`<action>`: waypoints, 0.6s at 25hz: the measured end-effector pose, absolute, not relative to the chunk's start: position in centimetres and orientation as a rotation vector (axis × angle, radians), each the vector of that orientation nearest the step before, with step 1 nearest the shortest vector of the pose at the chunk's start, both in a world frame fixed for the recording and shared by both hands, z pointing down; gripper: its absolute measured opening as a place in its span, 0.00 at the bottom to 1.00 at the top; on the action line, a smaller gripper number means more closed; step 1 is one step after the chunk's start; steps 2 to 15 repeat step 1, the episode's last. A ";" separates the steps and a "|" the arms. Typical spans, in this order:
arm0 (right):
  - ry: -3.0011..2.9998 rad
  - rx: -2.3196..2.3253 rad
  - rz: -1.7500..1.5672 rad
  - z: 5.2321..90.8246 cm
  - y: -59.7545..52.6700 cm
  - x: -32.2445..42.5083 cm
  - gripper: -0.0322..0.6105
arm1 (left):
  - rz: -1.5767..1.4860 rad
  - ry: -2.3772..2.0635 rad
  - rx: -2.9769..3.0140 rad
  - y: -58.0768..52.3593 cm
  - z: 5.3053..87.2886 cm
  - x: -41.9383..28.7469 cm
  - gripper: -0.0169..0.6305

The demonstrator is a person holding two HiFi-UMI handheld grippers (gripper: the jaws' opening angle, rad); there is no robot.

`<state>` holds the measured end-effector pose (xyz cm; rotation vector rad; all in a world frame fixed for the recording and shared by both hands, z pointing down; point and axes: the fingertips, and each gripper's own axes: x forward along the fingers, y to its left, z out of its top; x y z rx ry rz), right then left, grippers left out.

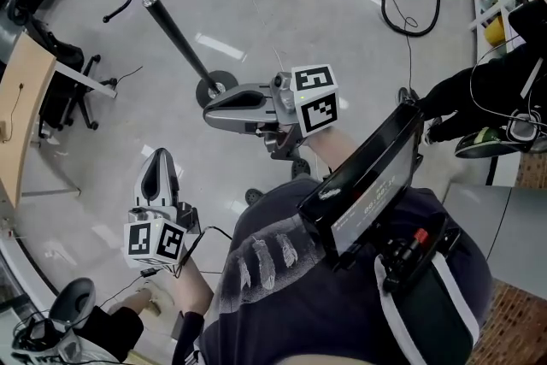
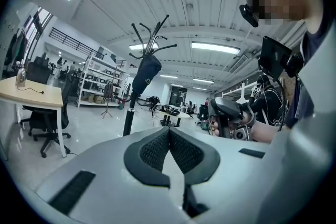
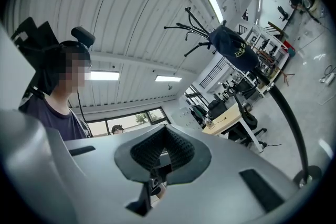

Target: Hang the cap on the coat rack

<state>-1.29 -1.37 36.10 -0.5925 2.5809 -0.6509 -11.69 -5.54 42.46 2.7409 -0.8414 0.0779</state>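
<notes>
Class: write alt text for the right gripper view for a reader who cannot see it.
A dark navy cap hangs on a black metal coat rack, upper right. In front, the right gripper has grey jaws shut, empty.

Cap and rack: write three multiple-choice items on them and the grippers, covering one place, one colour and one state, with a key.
1. Where is the cap?
A. on the floor
B. on the rack
C. on a chair

2. What colour is the cap?
A. white
B. yellow
C. dark

3. How is the right gripper?
A. shut and empty
B. wide open
C. shut on the cap

Key:
1 B, as the cap hangs near the rack's top, below its hooks.
2 C, as it looks dark navy to black in all three views.
3 A, as the right gripper view shows its pads meeting with nothing between them, while the cap is away on the rack.
</notes>
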 end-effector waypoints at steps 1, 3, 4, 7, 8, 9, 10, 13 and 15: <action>2.580 -0.593 -0.653 36.1 -1.4 -1.3 0.06 | 0.079 -0.837 2.742 -5.5 42.4 -11.6 0.04; 2.580 -0.593 -0.653 36.1 -1.4 -1.3 0.06 | 0.079 -0.837 2.742 -5.5 42.4 -11.6 0.04; 2.580 -0.593 -0.653 36.1 -1.4 -1.3 0.06 | 0.079 -0.837 2.742 -5.5 42.4 -11.6 0.04; 2.580 -0.593 -0.653 36.1 -1.4 -1.3 0.06 | 0.079 -0.837 2.742 -5.5 42.4 -11.6 0.04; 2.580 -0.593 -0.653 36.1 -1.4 -1.3 0.06 | 0.079 -0.837 2.742 -5.5 42.4 -11.6 0.04; 2.580 -0.593 -0.653 36.1 -1.4 -1.3 0.06 | 0.079 -0.837 2.742 -5.5 42.4 -11.6 0.04; 2.580 -0.593 -0.653 36.1 -1.4 -1.3 0.06 | 0.079 -0.837 2.742 -5.5 42.4 -11.6 0.04; 2.580 -0.593 -0.653 36.1 -1.4 -1.3 0.06 | 0.079 -0.837 2.742 -5.5 42.4 -11.6 0.04; 2.580 -0.593 -0.653 36.1 -1.4 -1.3 0.06 | 0.079 -0.837 2.742 -5.5 42.4 -11.6 0.04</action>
